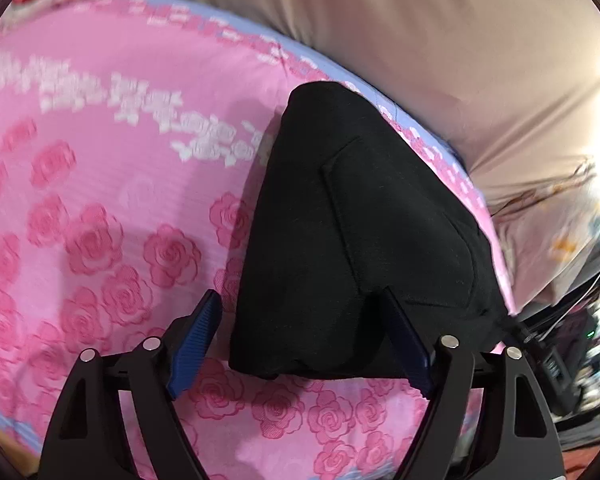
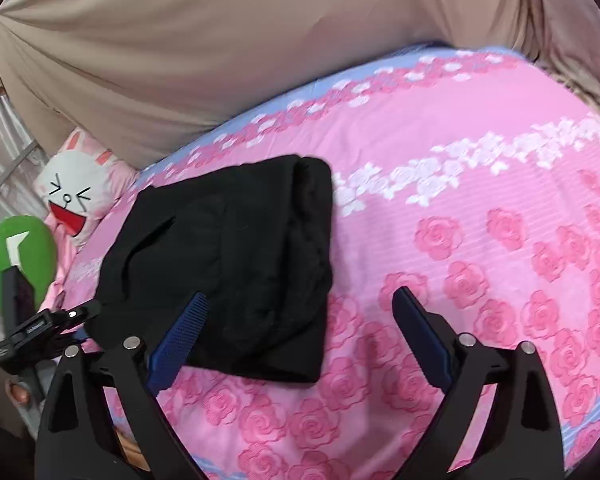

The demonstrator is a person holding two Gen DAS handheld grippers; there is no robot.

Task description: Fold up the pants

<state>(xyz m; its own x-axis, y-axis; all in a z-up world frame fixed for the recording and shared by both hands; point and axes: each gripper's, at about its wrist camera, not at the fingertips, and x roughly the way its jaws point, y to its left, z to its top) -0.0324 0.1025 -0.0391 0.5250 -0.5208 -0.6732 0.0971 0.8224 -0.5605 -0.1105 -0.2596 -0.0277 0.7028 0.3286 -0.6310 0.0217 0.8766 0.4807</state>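
Observation:
The black pants (image 1: 360, 220) lie folded into a compact bundle on the pink rose-print bed sheet (image 1: 100, 200), with a pocket seam facing up. My left gripper (image 1: 300, 294) stands open, its blue pads (image 1: 198, 332) on either side of the bundle's near corner; the left pad is clear of the cloth. In the right wrist view the pants (image 2: 228, 248) sit left of centre. My right gripper (image 2: 300, 294) is open wide over their near right corner, its left finger above the cloth and its right finger (image 2: 420, 336) over bare sheet (image 2: 460, 200).
A beige cloth (image 2: 180, 60) hangs along the far side of the bed. A rabbit-face pillow (image 2: 80, 192) and a green plush (image 2: 20, 252) lie at the bed's left end. Dark clutter and cables (image 1: 580, 340) stand beyond the bed edge.

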